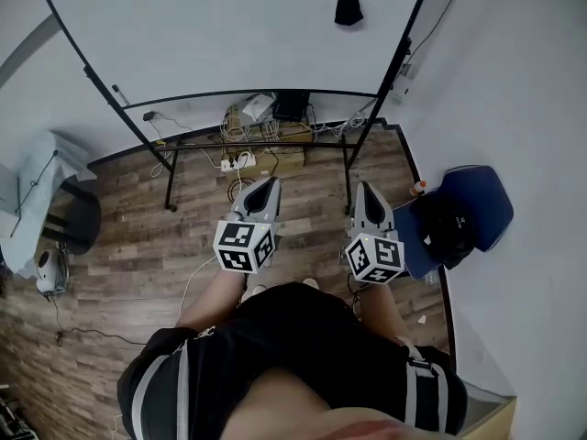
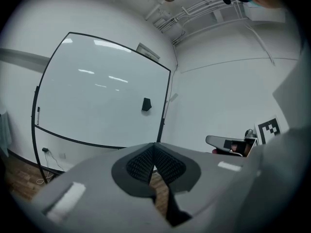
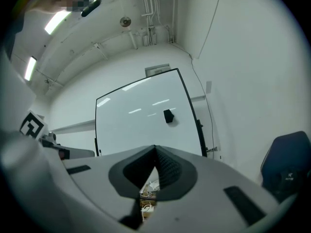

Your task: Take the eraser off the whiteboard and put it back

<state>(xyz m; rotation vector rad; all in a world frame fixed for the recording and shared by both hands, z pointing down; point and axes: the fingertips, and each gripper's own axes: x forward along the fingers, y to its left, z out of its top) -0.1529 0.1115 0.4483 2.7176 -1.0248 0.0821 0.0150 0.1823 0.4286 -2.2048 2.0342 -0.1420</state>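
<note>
A small black eraser [image 1: 348, 9] clings to the upper right of the whiteboard [image 1: 229, 35]; it also shows as the eraser [image 2: 146, 104] and the eraser [image 3: 168, 116] in the gripper views. My left gripper [image 1: 265, 185] and right gripper [image 1: 366, 191] hang side by side in front of my body, well short of the board, pointing towards it. Both are shut, tips touching, with nothing between them. In the left gripper view the left gripper [image 2: 154, 145] meets at its tips; likewise the right gripper [image 3: 155, 148] in its own view.
The board stands on a black frame [image 1: 170, 168] over a wood floor. A tangle of cables and power strips [image 1: 266, 131] lies under it. A blue chair [image 1: 463, 218] with a dark bag sits at the right wall. A grey-draped stand [image 1: 41, 200] is at the left.
</note>
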